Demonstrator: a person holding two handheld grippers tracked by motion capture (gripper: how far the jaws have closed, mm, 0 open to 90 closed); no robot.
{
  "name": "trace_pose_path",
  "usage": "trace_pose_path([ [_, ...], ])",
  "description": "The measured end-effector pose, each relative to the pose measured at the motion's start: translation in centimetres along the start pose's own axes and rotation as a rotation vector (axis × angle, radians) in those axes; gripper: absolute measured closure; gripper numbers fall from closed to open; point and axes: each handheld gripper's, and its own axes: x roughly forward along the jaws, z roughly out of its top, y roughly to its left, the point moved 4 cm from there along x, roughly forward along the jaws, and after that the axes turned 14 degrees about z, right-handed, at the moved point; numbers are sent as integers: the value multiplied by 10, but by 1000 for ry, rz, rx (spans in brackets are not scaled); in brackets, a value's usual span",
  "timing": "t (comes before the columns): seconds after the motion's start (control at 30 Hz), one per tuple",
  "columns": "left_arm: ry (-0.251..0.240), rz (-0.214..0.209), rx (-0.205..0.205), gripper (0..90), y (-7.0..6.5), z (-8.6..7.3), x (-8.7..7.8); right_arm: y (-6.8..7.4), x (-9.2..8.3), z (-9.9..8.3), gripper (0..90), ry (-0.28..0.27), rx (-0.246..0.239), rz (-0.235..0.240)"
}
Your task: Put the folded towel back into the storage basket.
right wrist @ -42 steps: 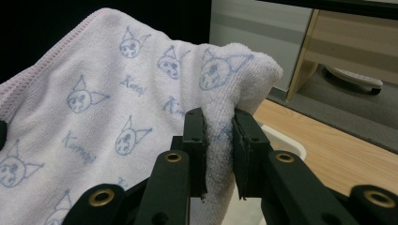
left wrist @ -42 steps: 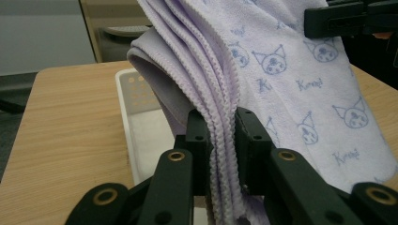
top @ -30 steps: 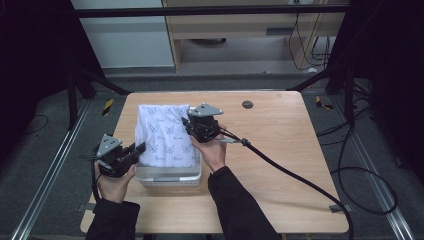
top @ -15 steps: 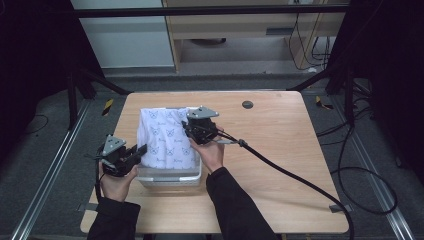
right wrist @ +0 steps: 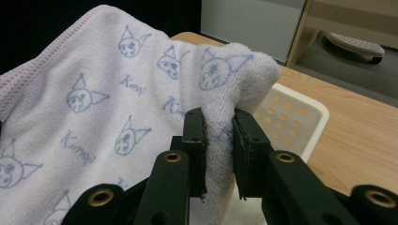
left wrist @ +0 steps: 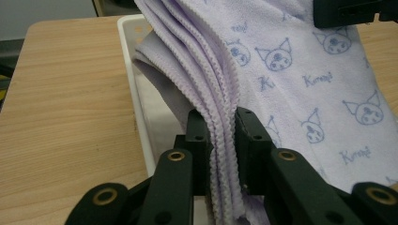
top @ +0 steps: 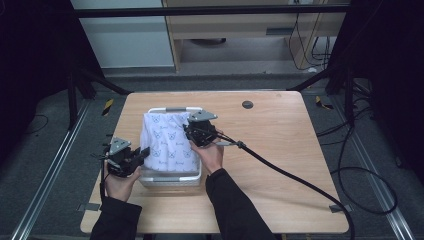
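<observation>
1. Left gripper (left wrist: 219, 140) is clamped on the stacked hem edges of the towel (top: 167, 142); right gripper (right wrist: 219, 140) is clamped on a bunched far corner. Between them the towel hangs spread over the white basket (top: 172, 178), which sits on the table (top: 280, 150).

2. Layer slip, left side. Several folded edges sit between the left jaws. Cause: uneven clamping across the stack. Likely result: an inner layer slides out and the fold opens on the way down.

3. Corner slip, right side. Jaws hold a thick, rounded wad of cloth with only a shallow bite. Cause: any pull along the towel. Likely result: the corner pops free and that end drops outside the basket.

4. Draping over the rim. In the high view the towel looks about as wide as the basket. Cause: lowering without centring. Likely result: one edge lands on the rim or the table instead of inside.

5. Basket shift. It appears light and unsecured. Cause: a gripper or taut cloth dragging against its wall. Likely result: it slides or tips toward the table edge.

6. Uneven lowering. Cause: one hand descending faster. Likely result: the cloth bunches at one end.
</observation>
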Motion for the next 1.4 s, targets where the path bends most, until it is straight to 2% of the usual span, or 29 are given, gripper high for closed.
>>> trace_pose_path([
  [0.4, 29, 15, 29, 763, -5, -8, 9, -4, 5, -11, 765, 19, 15, -6],
  [0.83, 70, 33, 40, 753, -6, -13, 18, -7, 13, -20, 755, 49, 18, -18],
  [0.97, 90, 42, 47, 724, -6, -14, 21, -8, 15, -23, 736, 60, 28, -23],
  [1.03, 100, 56, 50, 683, -6, -15, 22, -9, 17, -25, 714, 82, 27, -19],
  [1.13, 100, 55, 44, 619, -5, -15, 23, -11, 17, -27, 706, 93, 16, -34],
  [1.2, 76, 59, 31, 595, -4, -12, 20, -14, 14, -28, 667, 81, 14, -45],
  [1.4, 33, 44, 10, 549, -4, -7, 11, -17, 1, -21, 635, 40, 12, -52],
])
